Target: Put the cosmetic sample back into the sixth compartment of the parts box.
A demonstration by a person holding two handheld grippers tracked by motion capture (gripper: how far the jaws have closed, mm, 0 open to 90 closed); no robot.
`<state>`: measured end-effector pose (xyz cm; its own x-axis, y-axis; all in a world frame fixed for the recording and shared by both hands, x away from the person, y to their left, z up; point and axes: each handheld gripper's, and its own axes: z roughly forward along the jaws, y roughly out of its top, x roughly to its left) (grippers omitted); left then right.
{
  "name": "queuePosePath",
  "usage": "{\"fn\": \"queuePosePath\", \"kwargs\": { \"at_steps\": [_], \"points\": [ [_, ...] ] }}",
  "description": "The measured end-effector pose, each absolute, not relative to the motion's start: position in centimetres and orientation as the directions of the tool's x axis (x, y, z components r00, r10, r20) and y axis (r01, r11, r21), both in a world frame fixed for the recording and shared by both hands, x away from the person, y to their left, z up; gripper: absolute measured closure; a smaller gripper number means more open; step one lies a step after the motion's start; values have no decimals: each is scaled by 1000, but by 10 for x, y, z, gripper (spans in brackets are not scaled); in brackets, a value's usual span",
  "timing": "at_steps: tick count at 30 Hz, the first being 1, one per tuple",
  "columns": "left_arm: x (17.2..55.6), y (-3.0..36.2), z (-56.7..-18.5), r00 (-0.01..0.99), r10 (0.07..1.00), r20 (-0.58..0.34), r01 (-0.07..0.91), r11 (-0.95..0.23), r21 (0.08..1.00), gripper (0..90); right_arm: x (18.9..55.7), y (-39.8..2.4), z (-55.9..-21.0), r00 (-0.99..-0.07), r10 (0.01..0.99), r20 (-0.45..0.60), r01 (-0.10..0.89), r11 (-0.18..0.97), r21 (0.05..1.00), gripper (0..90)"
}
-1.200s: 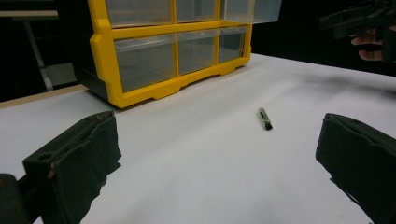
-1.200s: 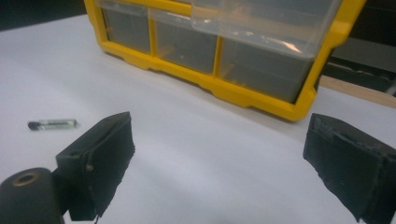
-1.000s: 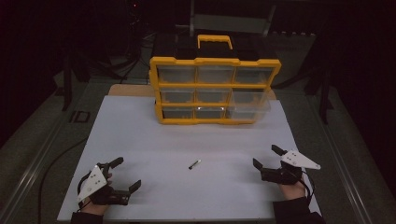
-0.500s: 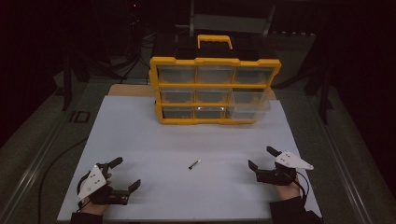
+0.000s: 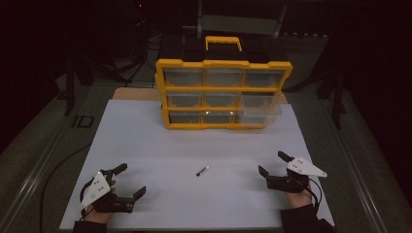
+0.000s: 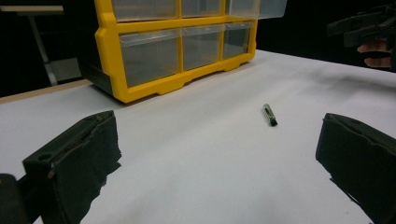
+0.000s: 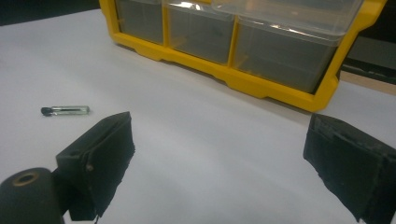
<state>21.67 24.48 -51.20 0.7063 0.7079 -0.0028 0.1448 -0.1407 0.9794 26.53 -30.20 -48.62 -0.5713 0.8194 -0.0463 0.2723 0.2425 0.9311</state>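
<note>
A small clear tube with a black cap (image 5: 202,171) lies flat on the white tabletop (image 5: 145,141), between my two grippers. My left gripper (image 5: 132,178) rests at the near left, open and empty. From the left gripper view the tube (image 6: 269,115) lies ahead and to the right of the wide-apart jaws of that gripper (image 6: 217,149). My right gripper (image 5: 271,162) sits at the near right, open with nothing in it. In the right gripper view the tube (image 7: 65,110) lies off to the left of that gripper (image 7: 217,149).
A yellow drawer cabinet (image 5: 223,94) with clear drawers and a top handle stands at the back middle. Its right middle drawer (image 5: 260,104) is pulled out a little. The tabletop's edges drop to dark surroundings on both sides.
My right gripper has shifted slightly to the left. The left gripper and the tube have not moved.
</note>
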Motion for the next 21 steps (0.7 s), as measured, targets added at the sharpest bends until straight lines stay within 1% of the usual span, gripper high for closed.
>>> {"fn": "queuePosePath", "kwargs": {
  "at_steps": [12,16,21],
  "points": [
    [218,246,-510,704,711,-12,147,-129,981,0,263,-304,-484,-572,820,-33,273,228,935,87],
    [217,251,-506,687,725,-59,171,-82,982,0,263,-303,-482,-571,820,-37,268,229,936,86],
    [217,248,-494,696,715,-64,180,-88,980,0,263,-301,-482,-573,819,-41,267,233,935,87]
  ]
}}
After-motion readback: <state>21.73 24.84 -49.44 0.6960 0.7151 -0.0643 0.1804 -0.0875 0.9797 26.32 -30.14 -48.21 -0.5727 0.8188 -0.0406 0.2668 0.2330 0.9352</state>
